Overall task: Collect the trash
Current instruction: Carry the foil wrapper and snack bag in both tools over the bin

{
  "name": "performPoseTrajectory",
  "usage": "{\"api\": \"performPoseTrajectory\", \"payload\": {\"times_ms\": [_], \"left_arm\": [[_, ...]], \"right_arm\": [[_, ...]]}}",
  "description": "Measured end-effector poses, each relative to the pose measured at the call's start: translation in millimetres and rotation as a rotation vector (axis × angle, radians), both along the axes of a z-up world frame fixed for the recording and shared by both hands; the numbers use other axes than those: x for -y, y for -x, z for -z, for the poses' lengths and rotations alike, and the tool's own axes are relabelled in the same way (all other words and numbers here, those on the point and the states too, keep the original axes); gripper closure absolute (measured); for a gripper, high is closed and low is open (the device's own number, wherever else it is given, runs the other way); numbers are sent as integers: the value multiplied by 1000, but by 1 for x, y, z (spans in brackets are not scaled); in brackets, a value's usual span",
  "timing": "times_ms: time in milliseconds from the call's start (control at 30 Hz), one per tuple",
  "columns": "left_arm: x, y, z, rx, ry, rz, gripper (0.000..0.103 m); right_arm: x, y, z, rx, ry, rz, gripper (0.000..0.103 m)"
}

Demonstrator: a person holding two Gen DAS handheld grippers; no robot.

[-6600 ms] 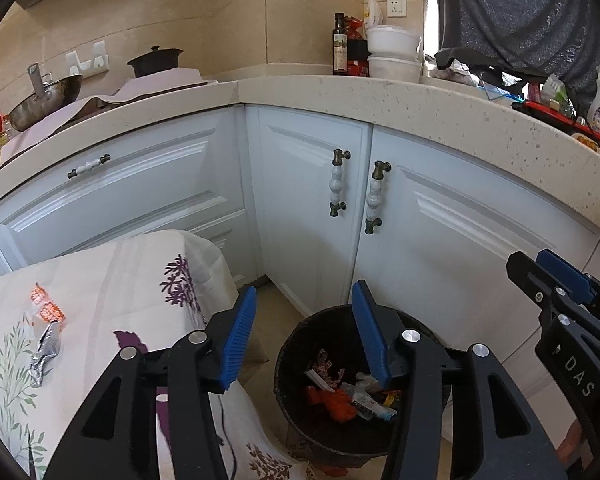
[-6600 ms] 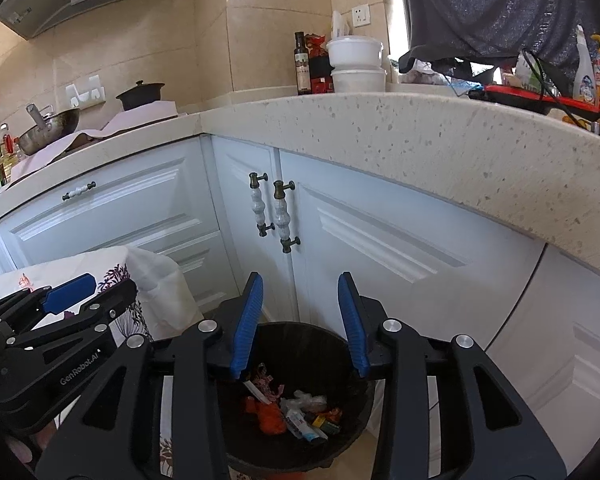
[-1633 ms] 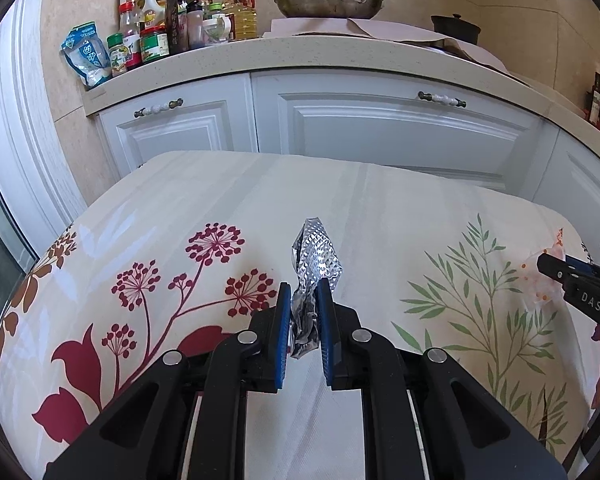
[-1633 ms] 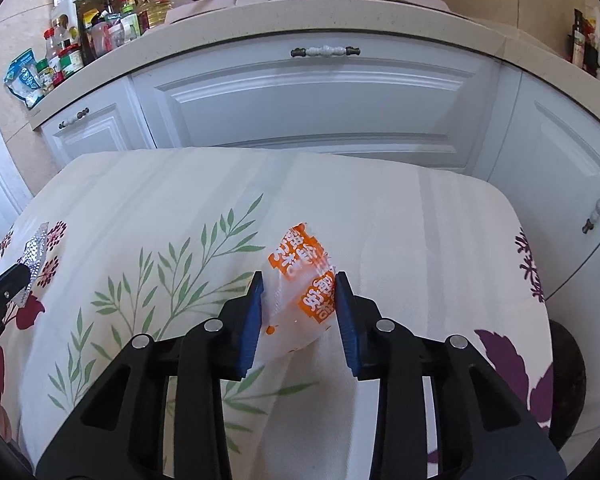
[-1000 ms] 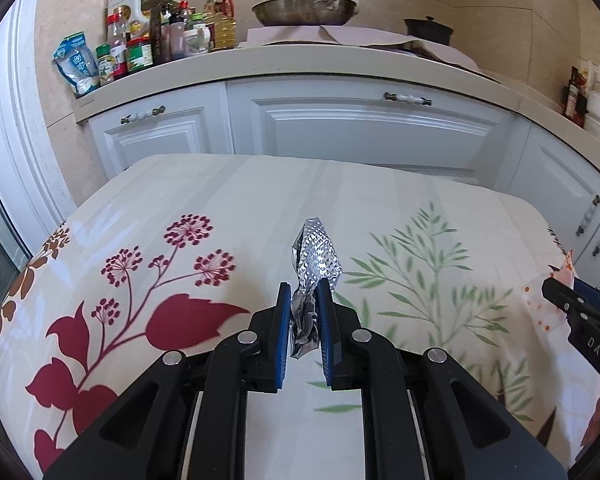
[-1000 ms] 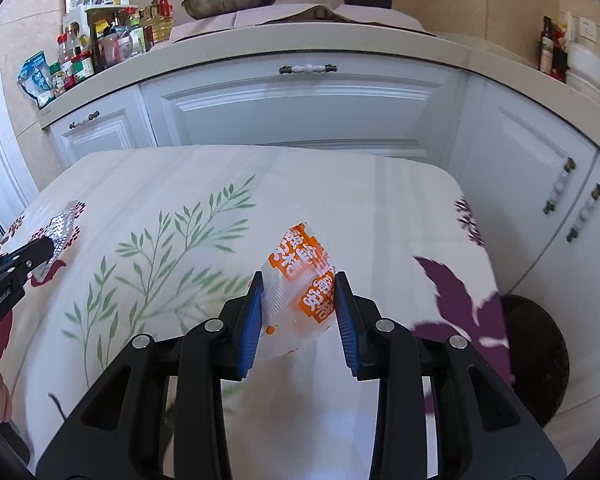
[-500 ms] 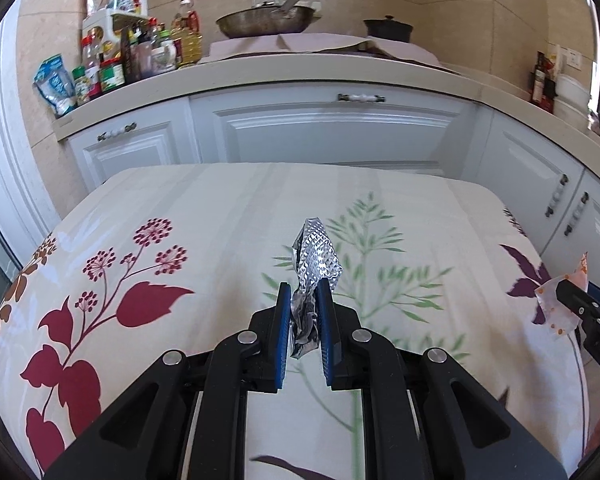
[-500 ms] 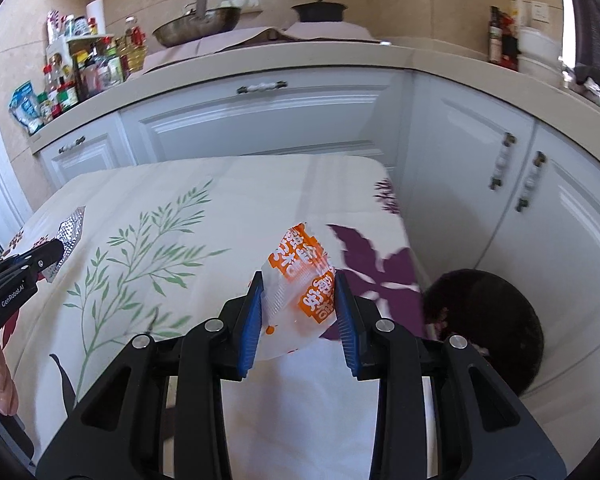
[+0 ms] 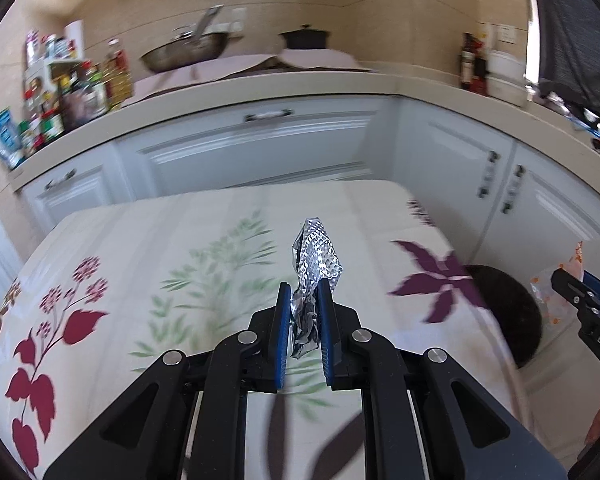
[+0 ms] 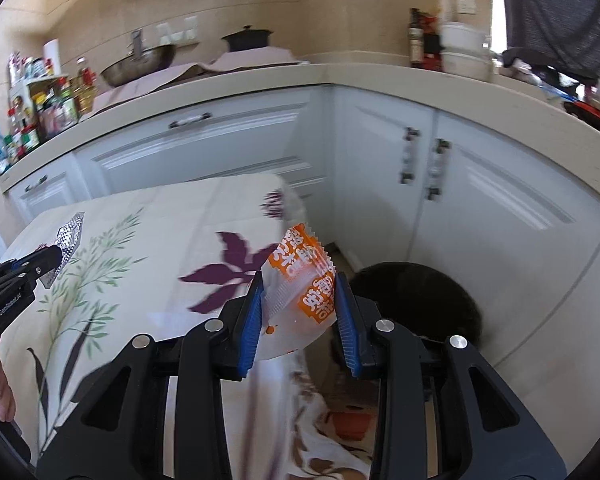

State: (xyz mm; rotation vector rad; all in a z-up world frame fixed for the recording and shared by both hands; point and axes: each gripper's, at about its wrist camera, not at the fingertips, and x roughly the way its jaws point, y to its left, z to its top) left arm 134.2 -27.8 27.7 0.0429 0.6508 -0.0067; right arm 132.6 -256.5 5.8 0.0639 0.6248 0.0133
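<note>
My left gripper (image 9: 305, 300) is shut on a crumpled silver foil wrapper (image 9: 314, 256) and holds it above the flowered tablecloth (image 9: 180, 256). My right gripper (image 10: 298, 304) is shut on an orange and clear snack wrapper (image 10: 300, 288), held over the table's right edge. The black trash bin (image 10: 428, 300) stands on the floor just right of the table; it also shows in the left wrist view (image 9: 504, 312). The right gripper with its wrapper shows at the left wrist view's right edge (image 9: 572, 292), over the bin. The left gripper shows in the right wrist view (image 10: 48, 260).
White cabinets (image 10: 460, 184) under a beige counter (image 9: 260, 84) wrap around behind the table and bin. A wok (image 9: 184, 50), a black pot (image 9: 304, 38) and bottles (image 9: 60, 92) stand on the counter.
Both grippers have swung right with their wrappers still held. The bin has come closer in both views, and the right gripper now hangs at the table's right edge beside it.
</note>
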Motion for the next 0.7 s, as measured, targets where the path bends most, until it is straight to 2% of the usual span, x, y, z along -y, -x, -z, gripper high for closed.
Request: {"api": "performPoseTrajectory", "payload": {"times_ms": [333,700], "left_arm": [[83,-8,-12,30,22,155,89],[154,-22,-20,67,23,279,89]], "right_arm": [[64,12,-10,36,21,116,70],[107,10,-19,74,38,177,70]]}}
